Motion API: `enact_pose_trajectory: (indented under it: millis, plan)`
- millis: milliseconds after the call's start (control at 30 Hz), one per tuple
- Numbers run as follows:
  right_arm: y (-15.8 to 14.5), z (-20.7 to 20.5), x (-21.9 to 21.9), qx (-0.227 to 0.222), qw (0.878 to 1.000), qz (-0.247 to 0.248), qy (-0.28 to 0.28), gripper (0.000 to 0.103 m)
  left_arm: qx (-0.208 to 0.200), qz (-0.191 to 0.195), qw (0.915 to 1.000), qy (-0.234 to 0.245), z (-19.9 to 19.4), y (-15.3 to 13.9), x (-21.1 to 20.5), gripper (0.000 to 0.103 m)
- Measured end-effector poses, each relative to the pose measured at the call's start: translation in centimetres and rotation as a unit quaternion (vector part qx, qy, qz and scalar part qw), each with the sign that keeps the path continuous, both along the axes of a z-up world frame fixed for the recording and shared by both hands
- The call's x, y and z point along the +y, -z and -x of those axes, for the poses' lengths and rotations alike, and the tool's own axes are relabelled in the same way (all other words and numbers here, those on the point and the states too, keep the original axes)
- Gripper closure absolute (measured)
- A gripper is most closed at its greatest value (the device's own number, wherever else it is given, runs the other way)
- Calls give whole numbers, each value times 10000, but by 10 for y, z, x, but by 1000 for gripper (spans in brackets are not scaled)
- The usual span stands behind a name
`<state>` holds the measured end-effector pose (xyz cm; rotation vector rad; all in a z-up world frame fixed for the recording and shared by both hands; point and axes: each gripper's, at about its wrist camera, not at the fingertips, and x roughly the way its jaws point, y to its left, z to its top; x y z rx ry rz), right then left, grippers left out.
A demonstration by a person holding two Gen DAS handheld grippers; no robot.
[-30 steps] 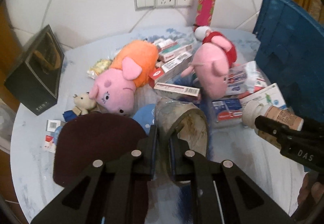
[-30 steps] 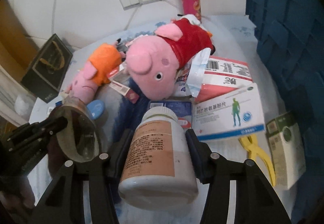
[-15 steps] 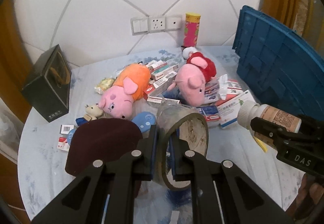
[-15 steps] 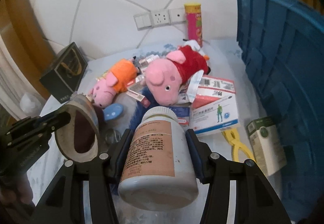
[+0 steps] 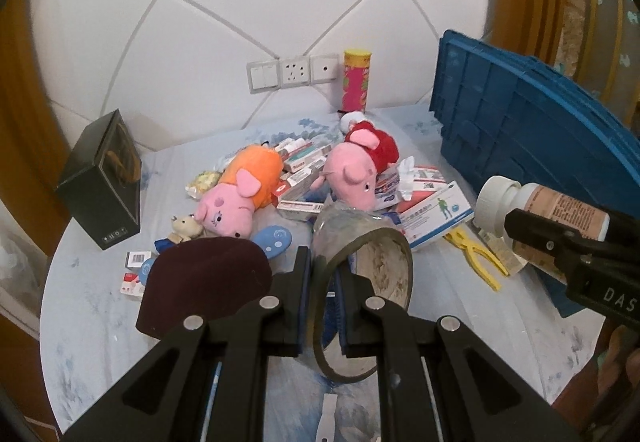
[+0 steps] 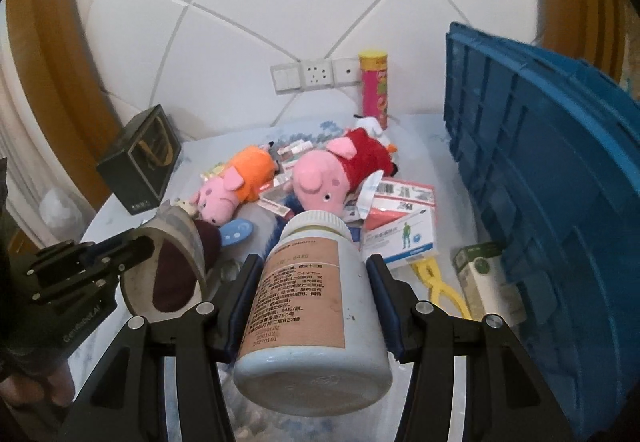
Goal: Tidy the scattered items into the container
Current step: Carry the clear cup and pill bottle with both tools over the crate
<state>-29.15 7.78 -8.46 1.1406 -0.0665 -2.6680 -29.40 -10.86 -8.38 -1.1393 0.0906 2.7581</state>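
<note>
2 things are in my grip, none visibly in the crate (image 6: 560,170) yet. My left gripper (image 5: 323,298) is pinched tight on the wall of a tape roll (image 5: 366,282); my right gripper (image 6: 312,306) is clamped on a pill bottle (image 6: 308,294). Both hang above the table (image 5: 100,322), the crate to my right. I judge this barely begun: 2 pig plushies (image 5: 236,194), medicine boxes (image 6: 400,238), yellow clip (image 5: 476,254) and tube (image 6: 375,86) are left scattered.

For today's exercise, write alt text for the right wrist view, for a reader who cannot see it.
The right gripper clamps a white pill bottle above a cluttered table. Beyond lie two pink pig plush toys, medicine boxes and a blue crate; at left, the left gripper holds a tape roll.
</note>
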Motion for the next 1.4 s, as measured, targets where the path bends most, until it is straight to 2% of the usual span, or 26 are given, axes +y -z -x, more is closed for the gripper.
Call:
enact_pose_trajectory:
  millis: [300,467,633,800,1000,1200,1400]
  plan:
    - [-35,-13,22,381,9993,11,42,51,438,-24,9990,-86,-9,-39,12,92]
    - [-58,-9,49,606,9981,18,-111,51,697,-50,9973,-217,-7,-64,40,92]
    - [-88,-8,88,885,9959,4,-159,51,813,-16,9965,-206,1,-80,85,92]
    - [-123,-10,142,1206,9927,50,9,51,962,-3,9954,5,11,-101,143,92]
    - [-152,-23,222,1486,9876,-1,501,51,1233,-16,9912,472,24,-138,227,92]
    - [-157,-32,301,1504,9824,-57,1103,51,1462,-39,9843,991,39,-173,317,92]
    - [-149,-38,363,1396,9766,-68,1637,51,1358,-73,9778,1597,48,-178,395,92]
